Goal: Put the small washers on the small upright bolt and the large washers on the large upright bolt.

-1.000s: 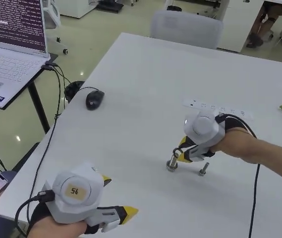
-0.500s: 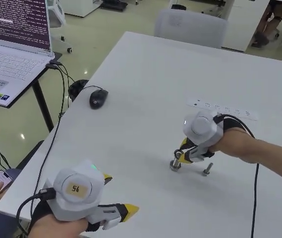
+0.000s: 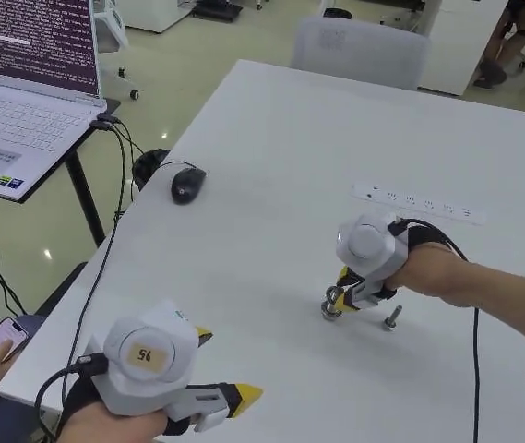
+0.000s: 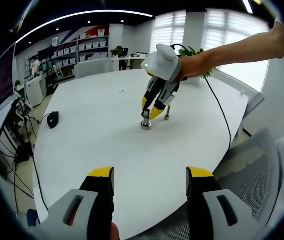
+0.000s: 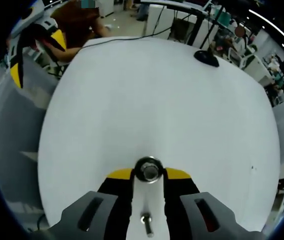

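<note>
The large upright bolt (image 3: 328,309) stands on the white table (image 3: 271,138), and the small upright bolt (image 3: 392,320) stands just to its right. My right gripper (image 3: 343,295) hangs tip-down right over the large bolt, shut on a large washer (image 5: 148,170) that sits at the bolt's top between the yellow fingertips. In the left gripper view that gripper (image 4: 151,109) is over the large bolt (image 4: 145,123), beside the small bolt (image 4: 166,115). My left gripper (image 3: 220,392) rests open near the table's front edge, with nothing between its fingertips (image 4: 102,176).
A black mouse (image 3: 186,185) lies at the table's left side, its cable running off the edge. A white power strip (image 3: 419,201) lies behind the bolts. An open laptop (image 3: 22,101) stands on a stand to the left. A grey chair (image 3: 359,51) is at the far side.
My right gripper has sunk slightly over the large bolt with the washer. The left gripper has stayed put; the head camera shifted a little.
</note>
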`<state>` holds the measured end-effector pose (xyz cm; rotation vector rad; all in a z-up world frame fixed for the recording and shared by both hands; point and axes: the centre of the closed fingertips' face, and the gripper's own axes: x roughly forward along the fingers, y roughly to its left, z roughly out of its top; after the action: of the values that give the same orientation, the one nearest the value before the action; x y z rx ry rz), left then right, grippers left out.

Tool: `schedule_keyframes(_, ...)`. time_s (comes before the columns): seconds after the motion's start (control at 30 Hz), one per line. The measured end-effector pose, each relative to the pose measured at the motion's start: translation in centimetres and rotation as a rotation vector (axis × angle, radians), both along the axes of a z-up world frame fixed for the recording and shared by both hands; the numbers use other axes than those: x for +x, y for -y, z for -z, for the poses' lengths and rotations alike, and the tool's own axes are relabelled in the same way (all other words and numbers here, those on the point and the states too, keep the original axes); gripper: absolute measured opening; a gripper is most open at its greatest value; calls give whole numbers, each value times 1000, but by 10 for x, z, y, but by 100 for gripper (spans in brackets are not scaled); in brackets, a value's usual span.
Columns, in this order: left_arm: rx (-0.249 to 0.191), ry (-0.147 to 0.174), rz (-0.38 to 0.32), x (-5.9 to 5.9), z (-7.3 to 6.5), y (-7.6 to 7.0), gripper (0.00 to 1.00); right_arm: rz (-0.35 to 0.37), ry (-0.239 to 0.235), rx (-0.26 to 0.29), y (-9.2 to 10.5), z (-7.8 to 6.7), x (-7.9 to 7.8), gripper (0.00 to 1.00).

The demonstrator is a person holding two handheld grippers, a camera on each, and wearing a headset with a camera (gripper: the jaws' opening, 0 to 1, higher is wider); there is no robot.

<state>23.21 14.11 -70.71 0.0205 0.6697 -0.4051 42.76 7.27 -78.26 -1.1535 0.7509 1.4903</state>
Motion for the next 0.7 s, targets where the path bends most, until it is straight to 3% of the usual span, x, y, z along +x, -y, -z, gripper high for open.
schedule_keyframes(0.47, 4, -4, 10, -1, -1, 2, 57, 76, -27, -26, 3, 27, -3, 24)
schedule_keyframes(0.7, 6, -1, 22, 3, -2, 6, 57, 96, -15, -22, 4, 28, -3, 24)
